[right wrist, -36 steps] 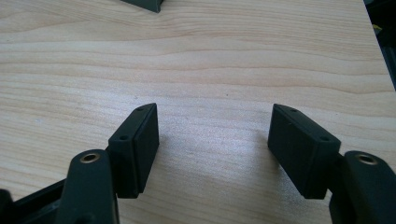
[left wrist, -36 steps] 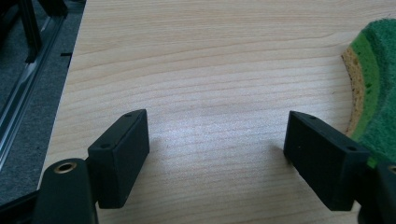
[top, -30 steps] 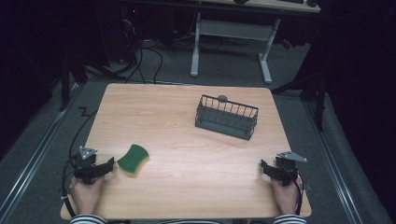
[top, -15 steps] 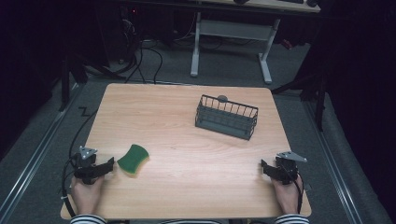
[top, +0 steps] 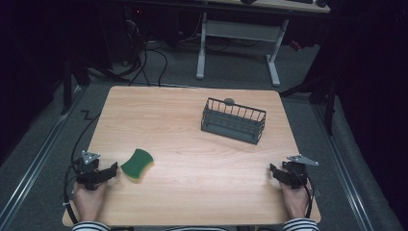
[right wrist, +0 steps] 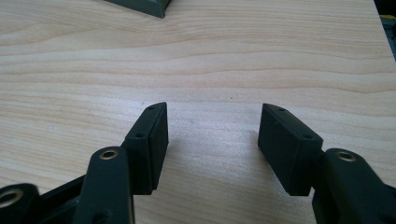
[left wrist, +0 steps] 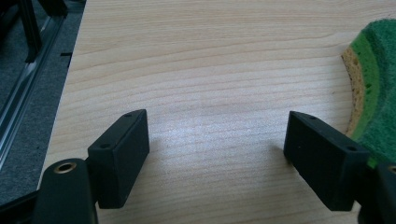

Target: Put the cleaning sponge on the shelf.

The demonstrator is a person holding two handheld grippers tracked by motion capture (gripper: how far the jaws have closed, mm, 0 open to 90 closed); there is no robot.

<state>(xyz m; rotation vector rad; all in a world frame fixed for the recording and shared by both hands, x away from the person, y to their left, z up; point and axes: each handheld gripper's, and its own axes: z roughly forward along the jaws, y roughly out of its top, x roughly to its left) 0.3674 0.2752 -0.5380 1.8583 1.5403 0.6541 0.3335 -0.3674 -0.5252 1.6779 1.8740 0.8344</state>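
A green sponge (top: 137,164) with a yellow underside lies near the table's front left; its edge shows in the left gripper view as the sponge (left wrist: 373,79). Just left of it rests my left gripper (top: 109,172), open, jaws wide apart over bare wood (left wrist: 215,140). At the front right sits my right gripper (top: 275,172), also open with nothing between its jaws (right wrist: 212,140); its jaws have just been closing partway. A dark wire basket (top: 234,121) stands at the far right of the table's middle.
The wooden table (top: 192,144) carries little else. Its left edge and a metal rail on the floor (left wrist: 23,93) lie close to my left gripper. A desk frame (top: 238,38) and cables stand beyond the far edge.
None of the objects has shifted and both hands stay where they were. In the high view the grippers look the same.
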